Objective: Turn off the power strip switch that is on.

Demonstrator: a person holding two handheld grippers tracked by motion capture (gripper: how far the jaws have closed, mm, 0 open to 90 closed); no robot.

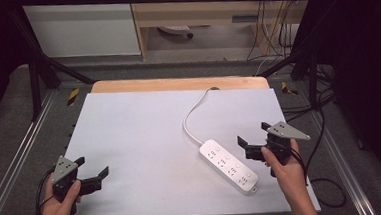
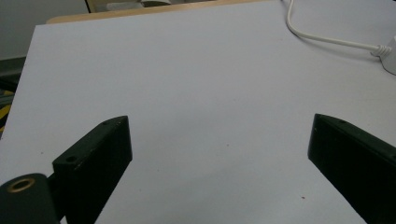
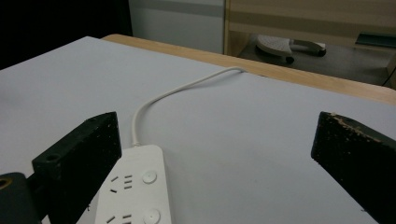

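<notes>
The white power strip (image 1: pixel 228 166) lies flat and slantwise on the right part of the white counter (image 1: pixel 140 140), its cord (image 1: pixel 191 118) curving off to the far edge. Just beside its right end hovers the right tool (image 1: pixel 253 139), jaws spread wide with nothing between them. The left tool (image 1: pixel 93 166) sits well apart at the near left, also spread and holding nothing.

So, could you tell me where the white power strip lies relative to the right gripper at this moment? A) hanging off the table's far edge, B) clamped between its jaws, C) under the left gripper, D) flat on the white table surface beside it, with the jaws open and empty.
D: the power strip lies flat on the table, just left of the right gripper, whose jaws stand wide apart with nothing between them.
</notes>
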